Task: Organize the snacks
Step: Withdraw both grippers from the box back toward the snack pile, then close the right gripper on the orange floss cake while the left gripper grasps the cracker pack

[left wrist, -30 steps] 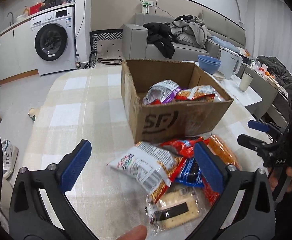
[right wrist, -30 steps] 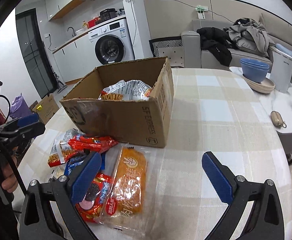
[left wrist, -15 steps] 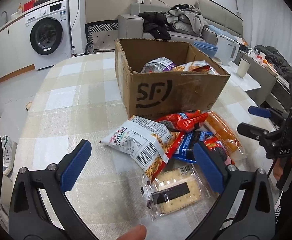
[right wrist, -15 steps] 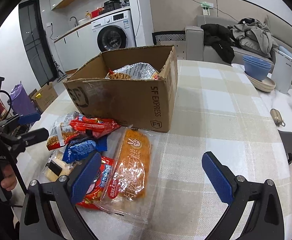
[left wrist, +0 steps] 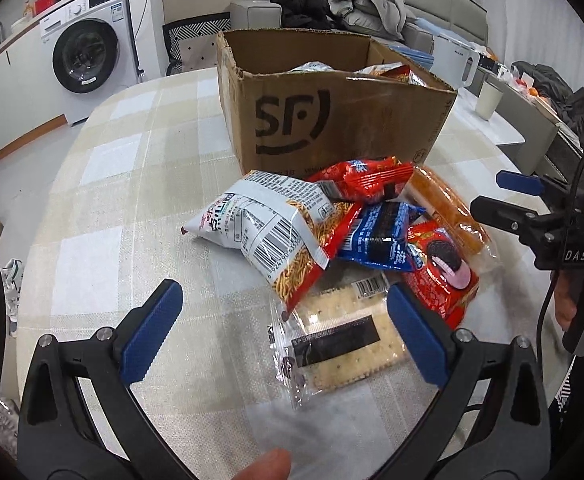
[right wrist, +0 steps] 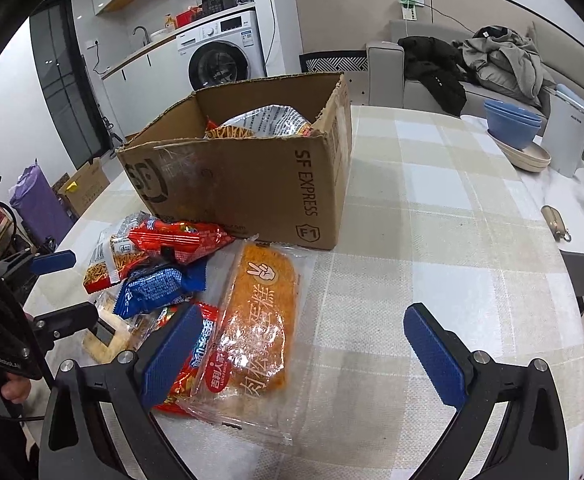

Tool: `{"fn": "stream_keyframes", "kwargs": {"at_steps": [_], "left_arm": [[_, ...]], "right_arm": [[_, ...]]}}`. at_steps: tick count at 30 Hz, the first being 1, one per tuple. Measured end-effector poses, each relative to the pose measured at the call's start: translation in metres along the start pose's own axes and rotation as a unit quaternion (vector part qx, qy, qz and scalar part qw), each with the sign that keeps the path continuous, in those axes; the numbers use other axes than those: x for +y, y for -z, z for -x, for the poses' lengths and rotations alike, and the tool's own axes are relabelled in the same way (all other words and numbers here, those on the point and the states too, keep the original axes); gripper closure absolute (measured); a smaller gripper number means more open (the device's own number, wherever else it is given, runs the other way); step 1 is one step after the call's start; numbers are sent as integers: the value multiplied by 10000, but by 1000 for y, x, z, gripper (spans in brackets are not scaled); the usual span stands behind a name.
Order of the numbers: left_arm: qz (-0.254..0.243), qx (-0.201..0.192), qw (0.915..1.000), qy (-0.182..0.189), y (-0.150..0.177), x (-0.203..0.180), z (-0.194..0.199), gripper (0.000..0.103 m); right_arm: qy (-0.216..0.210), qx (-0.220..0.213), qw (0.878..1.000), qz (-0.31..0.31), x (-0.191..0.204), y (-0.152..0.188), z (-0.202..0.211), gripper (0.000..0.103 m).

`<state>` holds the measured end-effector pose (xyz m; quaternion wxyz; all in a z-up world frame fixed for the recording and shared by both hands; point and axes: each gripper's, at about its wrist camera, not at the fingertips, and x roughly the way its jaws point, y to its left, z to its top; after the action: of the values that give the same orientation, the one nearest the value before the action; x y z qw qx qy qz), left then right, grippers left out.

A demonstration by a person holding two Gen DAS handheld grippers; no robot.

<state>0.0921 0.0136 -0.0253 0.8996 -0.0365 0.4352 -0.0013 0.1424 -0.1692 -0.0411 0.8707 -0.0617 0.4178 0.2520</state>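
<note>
An open cardboard box [left wrist: 331,120] [right wrist: 252,184] stands on the checked table [left wrist: 124,184] and holds some snack bags. In front of it lies a pile of snacks: a white noodle-snack bag [left wrist: 268,224], a red pack [left wrist: 363,178] [right wrist: 180,240], a blue cookie pack [left wrist: 379,236] [right wrist: 156,288], a red Oreo pack [left wrist: 439,276], an orange cake pack [left wrist: 447,212] [right wrist: 258,320] and a clear cracker pack [left wrist: 339,340]. My left gripper [left wrist: 284,336] is open, low over the cracker pack. My right gripper [right wrist: 303,352] is open, above the cake pack.
A side table to the right holds blue bowls [right wrist: 511,124], a white kettle [right wrist: 571,136], a cup [left wrist: 487,100] and a key fob [right wrist: 555,224]. A sofa with clothes [right wrist: 471,68] and a washing machine [right wrist: 220,60] stand behind. Bare tablecloth lies right of the box [right wrist: 431,220].
Both grippers have come down and closer to the snack pile. The left now frames the cracker pack, the right the cake pack. Both stay open; no snack has moved.
</note>
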Motion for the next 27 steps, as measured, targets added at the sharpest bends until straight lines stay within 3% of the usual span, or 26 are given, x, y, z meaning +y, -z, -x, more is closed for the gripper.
{"fn": "stream_keyframes", "kwargs": {"at_steps": [12, 19, 27], "left_arm": [[-250, 399, 9989, 79, 8, -14, -19, 1], [-260, 457, 9985, 135, 11, -18, -24, 1], [-193, 544, 9979, 298, 13, -15, -29, 1]], "right_arm": [[31, 336, 9994, -28, -3, 8, -24, 1], [530, 435, 9975, 174, -6, 13, -27, 1], [491, 598, 9969, 157, -7, 14, -37, 1]]}}
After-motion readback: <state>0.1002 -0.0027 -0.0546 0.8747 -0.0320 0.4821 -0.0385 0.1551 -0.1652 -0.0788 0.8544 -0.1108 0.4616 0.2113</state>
